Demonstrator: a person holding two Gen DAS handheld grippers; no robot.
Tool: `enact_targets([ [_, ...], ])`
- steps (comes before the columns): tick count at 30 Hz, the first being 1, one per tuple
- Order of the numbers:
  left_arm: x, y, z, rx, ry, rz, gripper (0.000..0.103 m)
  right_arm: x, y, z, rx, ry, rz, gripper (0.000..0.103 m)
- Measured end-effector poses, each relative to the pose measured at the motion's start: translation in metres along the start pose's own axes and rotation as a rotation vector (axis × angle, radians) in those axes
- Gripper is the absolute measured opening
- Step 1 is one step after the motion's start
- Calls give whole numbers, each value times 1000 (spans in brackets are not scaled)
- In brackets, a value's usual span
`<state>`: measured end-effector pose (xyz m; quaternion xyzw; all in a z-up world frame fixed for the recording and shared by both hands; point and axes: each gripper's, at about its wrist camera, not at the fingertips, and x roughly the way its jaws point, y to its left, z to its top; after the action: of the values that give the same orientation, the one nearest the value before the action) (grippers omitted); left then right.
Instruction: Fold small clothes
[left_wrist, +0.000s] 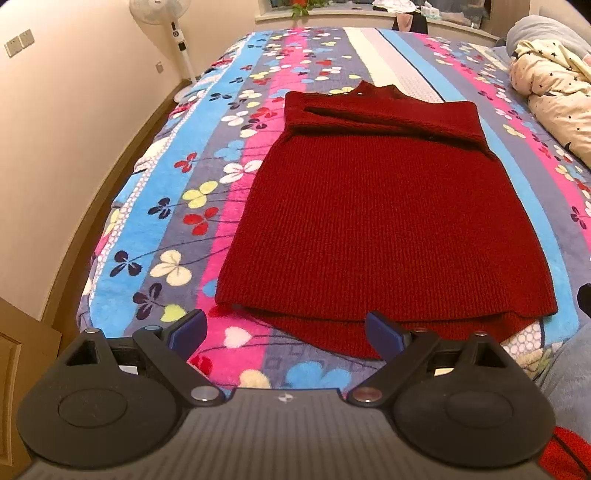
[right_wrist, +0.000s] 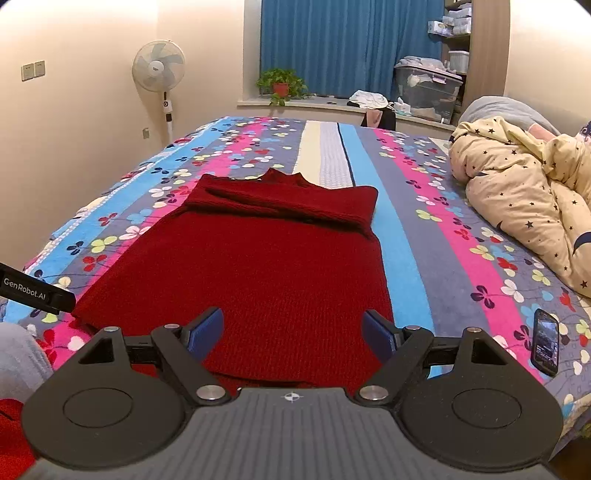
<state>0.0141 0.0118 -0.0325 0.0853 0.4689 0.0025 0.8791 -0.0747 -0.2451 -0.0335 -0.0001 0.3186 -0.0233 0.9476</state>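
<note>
A dark red knitted sweater (left_wrist: 384, 218) lies flat on the striped flowered blanket (left_wrist: 177, 192), hem toward me, collar far, both sleeves folded across the chest. My left gripper (left_wrist: 284, 332) hovers open above the hem's left corner, nothing between its blue pads (left_wrist: 188, 332). In the right wrist view the same sweater (right_wrist: 258, 266) fills the middle. My right gripper (right_wrist: 293, 334) hangs open over the hem's right part, its pads (right_wrist: 378, 336) bare. The left gripper's black body (right_wrist: 33, 291) pokes in at that view's left edge.
A phone (right_wrist: 545, 341) lies on the blanket right of the sweater. A bunched star-print duvet (right_wrist: 528, 199) fills the bed's right side. A standing fan (right_wrist: 159, 74) is by the left wall. The bed's left edge (left_wrist: 110, 206) drops to the floor.
</note>
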Motion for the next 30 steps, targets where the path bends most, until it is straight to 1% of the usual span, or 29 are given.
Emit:
enact_targets([
  [7, 0, 3, -1, -3, 0, 0, 95, -5, 5, 1, -17, -11, 1, 83],
  [12, 2, 4, -1, -4, 10, 12, 95, -4, 4, 2, -11, 0, -1, 83],
  [17, 11, 8, 3, -19, 31, 7, 95, -1, 7, 4, -15, 15, 1, 83],
  [21, 20, 11, 5, -9, 43, 24, 95, 2, 5, 6, -15, 24, 5, 83],
  [24, 29, 18, 9, -26, 47, 12, 95, 8, 0, 8, 0, 30, -3, 83],
  [26, 39, 25, 13, -33, 16, -25, 95, 15, -7, 10, 20, 39, -10, 83],
  [28, 58, 29, 19, 29, -44, -62, 95, 26, -19, 10, 33, 31, -10, 83],
  [29, 73, 31, 24, 62, -62, -65, 95, 35, -27, 10, 39, 23, -4, 84],
  [30, 91, 34, 31, 88, -56, -64, 95, 47, -37, 9, 46, 24, 2, 84],
])
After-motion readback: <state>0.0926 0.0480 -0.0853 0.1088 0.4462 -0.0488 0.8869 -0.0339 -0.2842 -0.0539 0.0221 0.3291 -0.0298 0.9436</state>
